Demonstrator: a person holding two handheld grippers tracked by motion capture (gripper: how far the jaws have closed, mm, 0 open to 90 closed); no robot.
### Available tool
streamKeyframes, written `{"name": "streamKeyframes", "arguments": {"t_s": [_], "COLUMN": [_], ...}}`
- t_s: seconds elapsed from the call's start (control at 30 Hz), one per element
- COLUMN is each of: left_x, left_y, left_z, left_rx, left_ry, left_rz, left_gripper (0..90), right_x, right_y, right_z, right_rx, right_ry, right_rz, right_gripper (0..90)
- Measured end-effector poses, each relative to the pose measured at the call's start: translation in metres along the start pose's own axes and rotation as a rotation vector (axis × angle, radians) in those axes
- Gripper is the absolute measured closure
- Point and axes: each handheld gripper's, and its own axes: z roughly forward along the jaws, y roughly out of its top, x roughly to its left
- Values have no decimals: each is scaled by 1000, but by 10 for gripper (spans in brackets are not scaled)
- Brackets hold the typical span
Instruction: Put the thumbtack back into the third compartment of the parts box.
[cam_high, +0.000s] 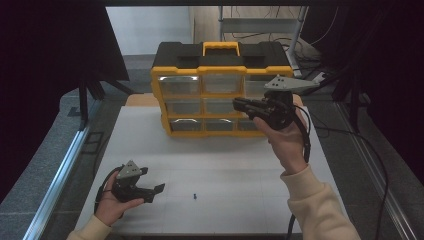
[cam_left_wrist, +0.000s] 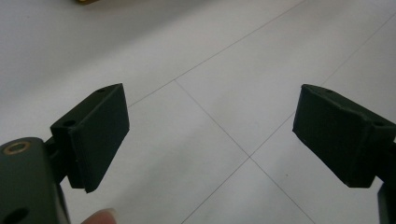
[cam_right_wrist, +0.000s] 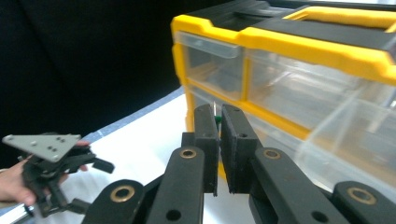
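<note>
One white gridded table (cam_high: 220, 165) under dark curtains; left claw (cam_left_wrist: 210, 135) gapes, right claw (cam_right_wrist: 218, 122) pinches a small screw (cam_right_wrist: 215, 112).

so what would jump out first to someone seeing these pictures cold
The yellow and black drawer cabinet at the far side of the white table catches the eye first, with clear drawers in rows. The right gripper is raised in front of it, its jaws shut on a small green-tipped screw. The left gripper rests low at the near left, jaws open, with a tiny dark screw lying on the table beside it.
</note>
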Motion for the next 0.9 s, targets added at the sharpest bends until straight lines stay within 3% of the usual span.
{"name": "streamKeyframes", "arguments": {"t_s": [0.13,0.3,0.73,0.83,0.9], "left_x": [0,0,2,2,2], "left_y": [0,0,0,0,0], "left_z": [0,0,-1,-1,0], "left_rx": [1,2,-2,-2,-1], "left_ry": [0,0,-1,-1,0], "left_rz": [-1,0,-2,-2,-1], "left_gripper": [110,111,111,111,111], "right_x": [-10,-25,-63,-68,-68], "right_y": [5,10,10,9,8], "right_z": [-3,-5,-6,-6,-6], "right_rx": [-8,5,26,23,18], "right_ry": [-28,-118,-262,-274,-280], "right_rz": [13,3,40,47,41], "right_gripper": [857,856,853,849,781]}}
